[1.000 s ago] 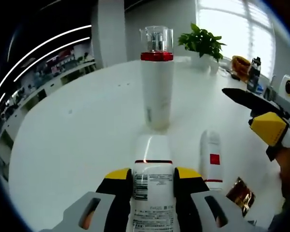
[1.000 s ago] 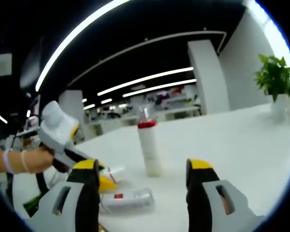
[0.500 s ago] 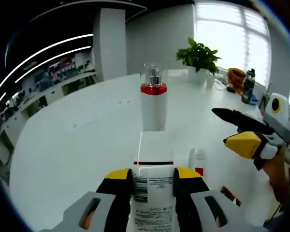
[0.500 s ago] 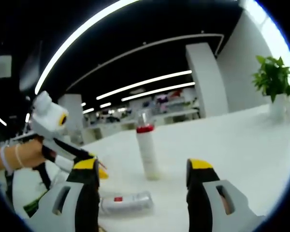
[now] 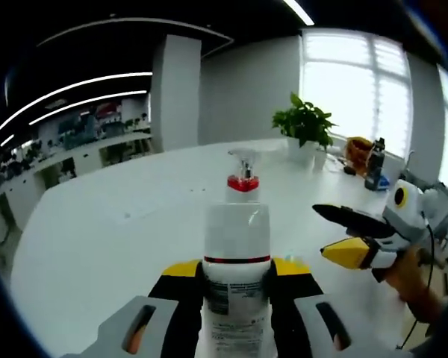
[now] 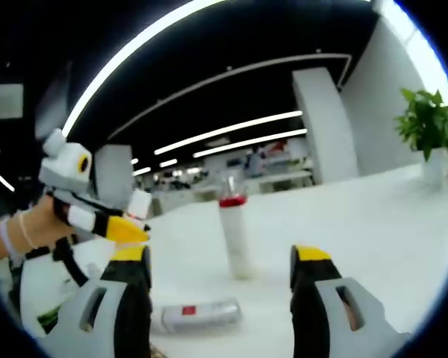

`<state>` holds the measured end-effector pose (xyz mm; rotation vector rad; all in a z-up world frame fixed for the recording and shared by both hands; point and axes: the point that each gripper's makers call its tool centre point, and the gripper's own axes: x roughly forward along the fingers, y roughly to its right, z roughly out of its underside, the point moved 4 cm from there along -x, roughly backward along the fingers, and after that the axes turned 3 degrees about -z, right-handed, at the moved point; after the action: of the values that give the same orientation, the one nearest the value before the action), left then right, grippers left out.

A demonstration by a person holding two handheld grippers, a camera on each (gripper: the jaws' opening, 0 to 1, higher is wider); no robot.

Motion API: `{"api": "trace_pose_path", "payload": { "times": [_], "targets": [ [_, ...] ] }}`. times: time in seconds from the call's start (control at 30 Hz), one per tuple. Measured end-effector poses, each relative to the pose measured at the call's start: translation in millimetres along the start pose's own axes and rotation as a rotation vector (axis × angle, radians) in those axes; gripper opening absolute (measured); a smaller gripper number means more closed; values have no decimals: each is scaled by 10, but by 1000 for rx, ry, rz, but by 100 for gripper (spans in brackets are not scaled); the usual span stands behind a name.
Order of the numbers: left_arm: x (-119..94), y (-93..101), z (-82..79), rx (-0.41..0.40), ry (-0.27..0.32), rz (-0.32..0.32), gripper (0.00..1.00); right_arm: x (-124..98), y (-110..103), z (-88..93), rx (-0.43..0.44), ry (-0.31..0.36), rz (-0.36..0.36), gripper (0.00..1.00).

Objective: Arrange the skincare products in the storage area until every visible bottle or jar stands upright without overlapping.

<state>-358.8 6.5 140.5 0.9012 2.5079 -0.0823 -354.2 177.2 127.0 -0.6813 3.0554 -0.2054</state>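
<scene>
Gripping a white bottle (image 5: 236,283), the left gripper (image 5: 236,280) clamps it; right gripper (image 6: 220,276) gapes wide.

Left yellow-tipped grey two-jaw gripper (image 5: 236,277) clamped on a white bottle (image 5: 237,298), right yellow-tipped grey gripper (image 6: 220,262) jaws spread, empty

The held bottle (image 5: 236,276) hides most of the pump bottle (image 5: 243,173) behind it; its label is blurred.
</scene>
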Motion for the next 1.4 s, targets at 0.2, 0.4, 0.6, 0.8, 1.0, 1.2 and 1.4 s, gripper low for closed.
{"api": "trace_pose_path", "payload": {
  "times": [0.2, 0.4, 0.6, 0.8, 1.0, 1.2, 1.4],
  "targets": [
    [-31, -109, -121, -33, 53, 8, 34, 59, -59, -12, -12, -1, -46, 75],
    [-87, -162, -213, -51, 118, 14, 34, 113, -282, -24, -35, 6, -165, 75],
    [-183, -159, -314, -65, 198, 8, 34, 160, -524, 80, -144, -59, -270, 77],
    [-289, -41, -416, -59, 269, 24, 34, 135, -853, 183, -291, -61, -364, 76],
    [-358, 251, -441, -9, 328, 52, 34, 144, -1017, 267, -360, -53, -394, 73],
    [-304, 406, -458, 4, 340, 67, 34, 141, -1029, 244, -360, -36, -392, 71],
    [-277, 557, -449, 0, 360, 96, 34, 143, -983, 247, -364, -38, -364, 63]
  ]
}}
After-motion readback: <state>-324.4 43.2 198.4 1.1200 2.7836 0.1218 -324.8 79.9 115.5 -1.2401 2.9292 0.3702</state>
